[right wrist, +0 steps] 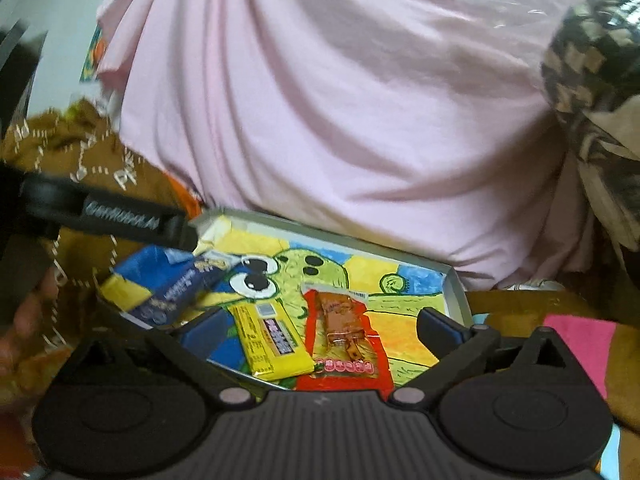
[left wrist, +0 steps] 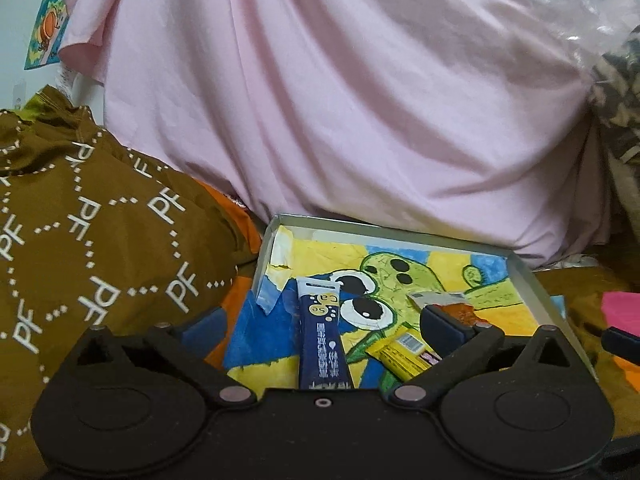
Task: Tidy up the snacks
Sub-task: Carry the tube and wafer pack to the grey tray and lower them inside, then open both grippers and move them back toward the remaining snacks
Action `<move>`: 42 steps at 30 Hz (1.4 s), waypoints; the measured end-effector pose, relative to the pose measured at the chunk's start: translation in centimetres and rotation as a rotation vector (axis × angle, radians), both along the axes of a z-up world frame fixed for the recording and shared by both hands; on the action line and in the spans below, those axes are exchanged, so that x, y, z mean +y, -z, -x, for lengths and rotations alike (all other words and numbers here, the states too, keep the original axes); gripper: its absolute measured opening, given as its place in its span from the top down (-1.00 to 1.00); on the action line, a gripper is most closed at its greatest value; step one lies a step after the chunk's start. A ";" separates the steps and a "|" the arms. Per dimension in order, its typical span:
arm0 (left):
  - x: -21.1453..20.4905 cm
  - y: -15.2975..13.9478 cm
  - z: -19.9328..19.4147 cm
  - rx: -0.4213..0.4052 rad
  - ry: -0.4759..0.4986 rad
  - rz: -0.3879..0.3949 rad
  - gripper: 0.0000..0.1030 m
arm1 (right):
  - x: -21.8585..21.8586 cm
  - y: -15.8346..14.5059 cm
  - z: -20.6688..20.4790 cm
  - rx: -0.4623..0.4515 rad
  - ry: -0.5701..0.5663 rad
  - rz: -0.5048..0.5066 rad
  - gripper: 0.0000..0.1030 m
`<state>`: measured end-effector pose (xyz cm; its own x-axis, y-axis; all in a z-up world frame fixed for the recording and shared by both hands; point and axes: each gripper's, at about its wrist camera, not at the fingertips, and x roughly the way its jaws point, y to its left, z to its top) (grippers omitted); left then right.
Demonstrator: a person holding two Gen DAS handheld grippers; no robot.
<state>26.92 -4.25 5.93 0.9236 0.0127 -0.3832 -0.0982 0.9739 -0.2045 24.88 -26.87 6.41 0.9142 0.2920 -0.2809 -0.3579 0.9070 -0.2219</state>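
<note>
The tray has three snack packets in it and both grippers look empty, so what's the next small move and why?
Probably draw both grippers back. The left gripper and right gripper stand open and empty, while the blue packet, yellow packet and red packet already lie in the tray.

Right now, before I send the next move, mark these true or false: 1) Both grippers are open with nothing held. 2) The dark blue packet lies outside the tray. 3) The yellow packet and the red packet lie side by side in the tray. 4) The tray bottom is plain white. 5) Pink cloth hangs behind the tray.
1) True: the left gripper and the right gripper stand open and hold nothing.
2) False: the dark blue packet lies inside the tray.
3) True: the yellow packet sits beside the red packet.
4) False: it carries a colourful green cartoon drawing.
5) True: the pink cloth hangs behind.
</note>
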 end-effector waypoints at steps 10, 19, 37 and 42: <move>1.8 -0.5 6.2 0.028 0.031 -0.041 -0.98 | -0.8 -1.3 5.3 -0.025 -0.064 -0.040 -1.00; 4.4 -0.6 10.4 0.069 0.024 -0.072 -0.98 | 0.2 -1.3 9.5 -0.020 -0.149 -0.010 -1.00; 9.5 0.2 17.7 0.209 0.037 -0.216 -0.98 | 5.2 0.6 16.3 0.060 -0.405 0.108 -1.00; 10.2 1.1 18.3 0.256 0.041 -0.221 -0.98 | 6.3 2.3 17.0 0.135 -0.439 0.135 -1.00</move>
